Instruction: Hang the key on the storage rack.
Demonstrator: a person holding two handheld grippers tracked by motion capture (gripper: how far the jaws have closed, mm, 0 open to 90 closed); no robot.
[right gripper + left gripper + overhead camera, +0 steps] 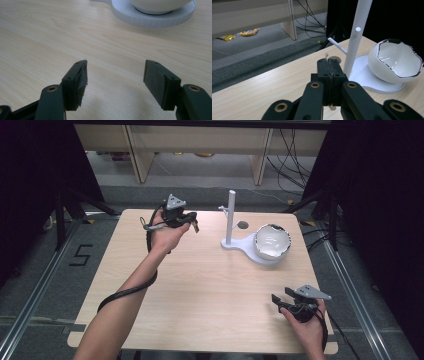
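Observation:
A white stand (231,215) with a tall pole and short side pegs rises at the back of the table. On its flat base (245,246) sits a white egg-shaped bowl (272,240) with a dark jagged rim. My left gripper (195,224) hovers above the table left of the pole, pointing toward it. In the left gripper view the left gripper (328,62) is shut on a thin beige strip (327,57) that pokes out past the pads, with the pole (355,40) and bowl (395,60) just beyond. My right gripper (281,295) rests open near the front right edge. Its jaws (115,72) hold nothing and face the base (155,21).
A small round hole (243,225) marks the tabletop behind the stand. Black tripod legs (65,210) stand on the floor at both sides. Shelf uprights (137,155) and loose cables (295,165) lie beyond the far edge.

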